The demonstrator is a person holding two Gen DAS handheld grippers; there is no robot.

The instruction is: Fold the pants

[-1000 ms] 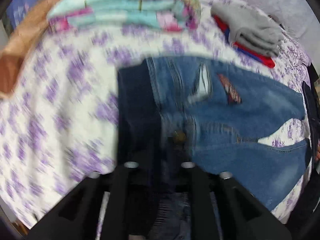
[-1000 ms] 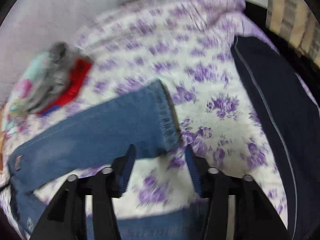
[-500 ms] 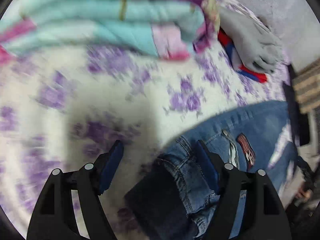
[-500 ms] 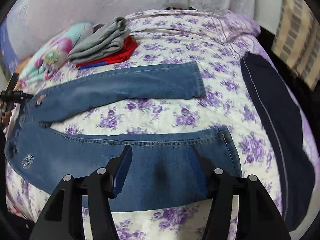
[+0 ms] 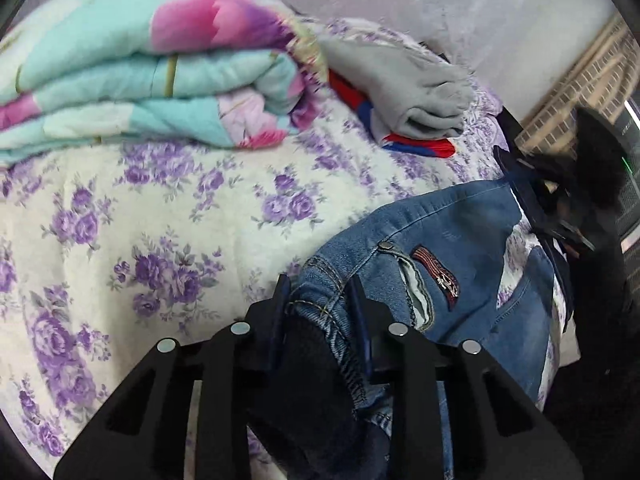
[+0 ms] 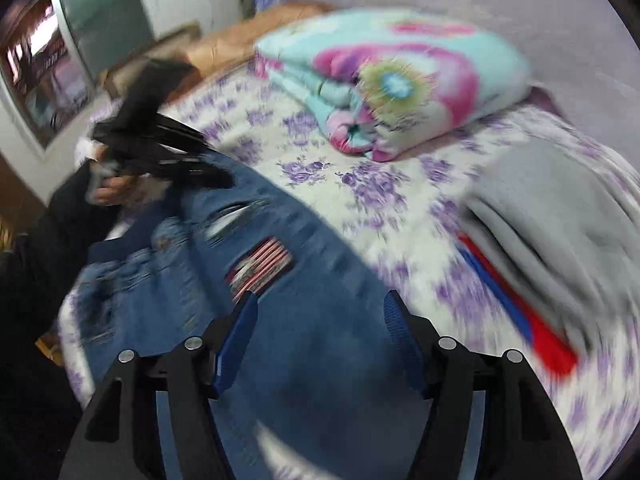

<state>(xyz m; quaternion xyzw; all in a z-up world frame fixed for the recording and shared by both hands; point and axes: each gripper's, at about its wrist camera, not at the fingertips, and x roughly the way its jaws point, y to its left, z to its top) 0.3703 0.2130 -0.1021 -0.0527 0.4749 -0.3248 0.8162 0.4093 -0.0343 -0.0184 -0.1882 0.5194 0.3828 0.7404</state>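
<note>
Jeans (image 5: 460, 252) lie on the floral bedspread (image 5: 160, 208), waist end at the near edge of the bed, legs running off toward the right of the left wrist view. Striped patch (image 5: 438, 276) and torn pocket face up.

Left gripper (image 5: 320, 300) points steeply down at the waistband; jaws narrow and closing, with bunched waistband denim and dark lining between the pads, pressed on both sides.

Right gripper (image 6: 320, 320) hangs over the upper leg just below the patch; jaws wide and opening, pads clear of the cloth. View blurred.

Folded quilt (image 5: 140, 80) lies beyond the jeans, well apart. Grey garment (image 5: 400, 84) on red cloth (image 5: 420, 146) sits beside the quilt. Nothing lies on the jeans.
</note>
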